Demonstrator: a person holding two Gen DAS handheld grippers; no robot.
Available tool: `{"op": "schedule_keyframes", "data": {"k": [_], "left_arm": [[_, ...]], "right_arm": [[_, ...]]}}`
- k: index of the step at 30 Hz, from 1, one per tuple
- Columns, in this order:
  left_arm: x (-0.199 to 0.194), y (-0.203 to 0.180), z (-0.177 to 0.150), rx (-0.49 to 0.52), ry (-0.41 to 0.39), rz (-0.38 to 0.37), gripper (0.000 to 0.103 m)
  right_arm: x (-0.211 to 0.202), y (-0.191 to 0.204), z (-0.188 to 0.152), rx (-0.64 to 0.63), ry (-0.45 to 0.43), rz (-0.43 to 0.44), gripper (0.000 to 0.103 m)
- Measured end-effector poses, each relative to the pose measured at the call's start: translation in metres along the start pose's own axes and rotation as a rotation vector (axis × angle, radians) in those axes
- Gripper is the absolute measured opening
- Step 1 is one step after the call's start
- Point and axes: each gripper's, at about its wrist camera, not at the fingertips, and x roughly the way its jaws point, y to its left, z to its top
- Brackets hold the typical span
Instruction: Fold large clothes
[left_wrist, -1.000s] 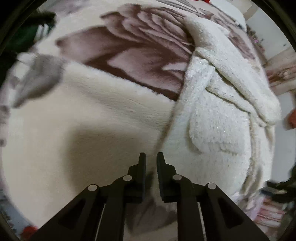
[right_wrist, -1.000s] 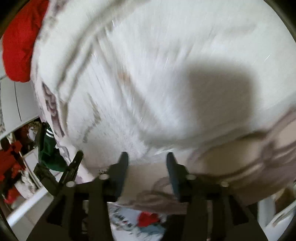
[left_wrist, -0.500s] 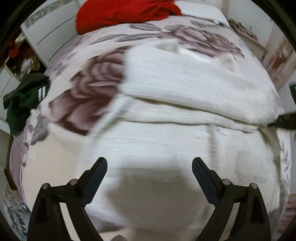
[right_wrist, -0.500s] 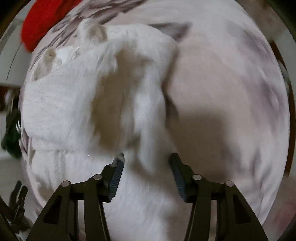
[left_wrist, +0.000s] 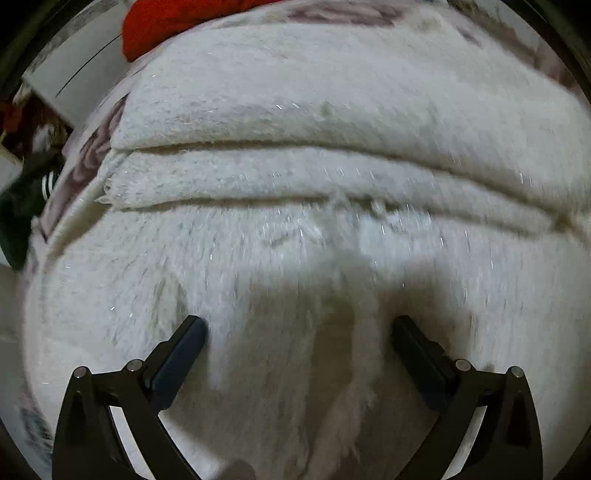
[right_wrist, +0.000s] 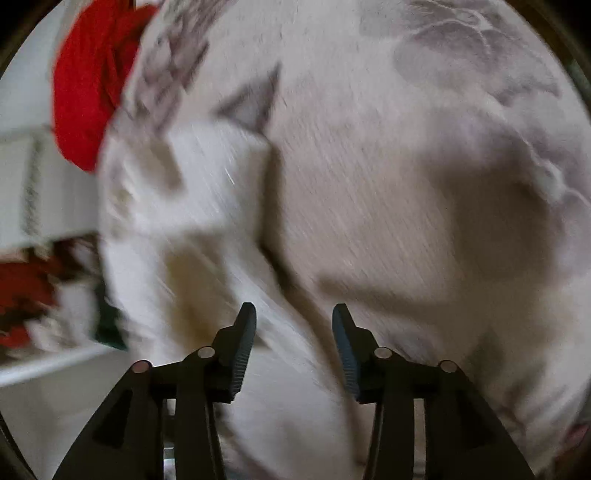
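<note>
Two folded layers of the fluffy white garment (left_wrist: 295, 122) fill the frame centre on the floral blanket (right_wrist: 424, 166). Left gripper (left_wrist: 297, 332) released wide; right gripper (right_wrist: 293, 314) released, holding nothing, likely repositioning.

Folded garment (left_wrist: 314, 122) on blanket (right_wrist: 406, 166); cloth heap (right_wrist: 85, 85) behind, at blanket's far-left edge.

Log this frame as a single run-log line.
left gripper: open, over white fluffy garment | right gripper: open, empty | garment: folded layers on floral blanket
</note>
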Motion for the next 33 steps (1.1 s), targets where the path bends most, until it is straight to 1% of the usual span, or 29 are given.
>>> {"op": "schedule_keyframes", "data": {"k": [2, 3, 5, 6, 8, 9, 10, 11, 12, 13, 14, 15, 16, 17, 19, 20, 21, 22, 23, 24, 25, 26, 27, 29, 30, 31, 32, 33], "left_arm": [[0.005, 0.004, 0.007, -0.026, -0.013, -0.012, 0.103], [0.006, 0.006, 0.011, -0.031, -0.009, -0.011, 0.103], [0.008, 0.006, 0.019, -0.047, 0.025, 0.003, 0.103], [0.008, 0.006, 0.022, -0.057, 0.035, 0.01, 0.103], [0.005, 0.005, 0.026, -0.079, 0.046, 0.024, 0.103], [0.003, 0.006, 0.026, -0.089, 0.049, 0.034, 0.103], [0.001, 0.007, 0.029, -0.091, 0.05, 0.043, 0.103], [-0.004, 0.004, 0.027, -0.09, 0.047, 0.049, 0.103], [-0.008, 0.005, 0.027, -0.082, 0.039, 0.066, 0.103], [-0.012, 0.005, 0.028, -0.068, 0.032, 0.096, 0.103], [-0.014, 0.005, 0.027, -0.059, 0.028, 0.115, 0.103], [-0.02, 0.005, 0.026, -0.045, 0.017, 0.152, 0.103], [-0.024, 0.004, 0.024, -0.035, 0.009, 0.179, 0.103], [-0.027, 0.005, 0.021, -0.029, 0.005, 0.192, 0.103], [-0.033, 0.001, 0.015, -0.016, 0.006, 0.227, 0.103], [-0.036, -0.001, 0.013, -0.011, 0.005, 0.244, 0.103], [-0.04, -0.005, 0.009, -0.002, 0.003, 0.263, 0.103], [-0.045, -0.009, 0.005, 0.014, 0.002, 0.296, 0.103], [-0.05, -0.018, -0.002, 0.033, -0.005, 0.336, 0.103], [-0.051, -0.024, -0.005, 0.058, -0.009, 0.383, 0.103], [-0.051, -0.031, -0.014, 0.081, -0.013, 0.421, 0.103], [-0.05, -0.043, -0.021, 0.095, -0.015, 0.437, 0.103], [-0.048, -0.048, -0.027, 0.117, -0.013, 0.453, 0.103], [-0.041, -0.048, -0.034, 0.149, 0.0, 0.484, 0.103], [-0.04, -0.05, -0.034, 0.165, -0.006, 0.502, 0.103], [-0.04, -0.053, -0.035, 0.181, -0.016, 0.519, 0.103], [-0.041, -0.054, -0.034, 0.193, -0.019, 0.529, 0.103], [-0.041, -0.056, -0.033, 0.211, -0.016, 0.545, 0.103]], "right_arm": [[-0.001, -0.003, 0.021, 0.033, 0.0, 0.046, 0.053], [0.006, -0.002, 0.038, 0.035, 0.011, 0.081, 0.055], [0.015, -0.004, 0.06, 0.035, 0.029, 0.124, 0.057], [0.029, -0.004, 0.072, 0.046, 0.054, 0.153, 0.06], [0.059, -0.005, 0.081, 0.081, 0.148, 0.182, 0.06], [0.079, 0.003, 0.078, 0.088, 0.155, 0.184, 0.041], [0.083, 0.006, 0.077, 0.071, 0.121, 0.157, 0.015], [0.084, 0.016, 0.074, 0.036, 0.095, 0.118, 0.011], [0.087, 0.036, 0.072, -0.011, 0.031, 0.066, 0.01], [0.077, 0.048, 0.068, -0.075, -0.025, 0.008, 0.009], [0.069, 0.053, 0.065, -0.113, -0.067, -0.05, 0.008], [0.063, 0.049, 0.067, -0.099, -0.109, -0.107, 0.008], [0.065, 0.04, 0.07, -0.062, -0.109, -0.13, 0.008], [0.074, 0.03, 0.074, -0.032, -0.08, -0.124, 0.008], [0.075, 0.033, 0.077, -0.067, -0.042, -0.119, 0.01], [0.066, 0.036, 0.074, -0.097, -0.03, -0.12, 0.014], [0.052, 0.034, 0.07, -0.115, -0.019, -0.119, 0.023], [0.042, 0.035, 0.064, -0.129, -0.009, -0.135, 0.03], [0.029, 0.037, 0.055, -0.148, -0.002, -0.157, 0.043], [0.019, 0.037, 0.039, -0.178, 0.004, -0.177, 0.045], [0.014, 0.035, 0.025, -0.209, 0.021, -0.19, 0.045], [0.013, 0.031, 0.012, -0.231, 0.049, -0.204, 0.045], [0.016, 0.031, -0.003, -0.248, 0.089, -0.219, 0.045], [0.031, 0.027, -0.019, -0.268, 0.124, -0.22, 0.045], [0.043, 0.027, -0.027, -0.291, 0.126, -0.218, 0.045], [0.054, 0.029, -0.03, -0.321, 0.122, -0.235, 0.045], [0.066, 0.033, -0.032, -0.382, 0.087, -0.32, 0.04], [0.075, 0.035, -0.031, -0.395, 0.062, -0.359, 0.039]]}}
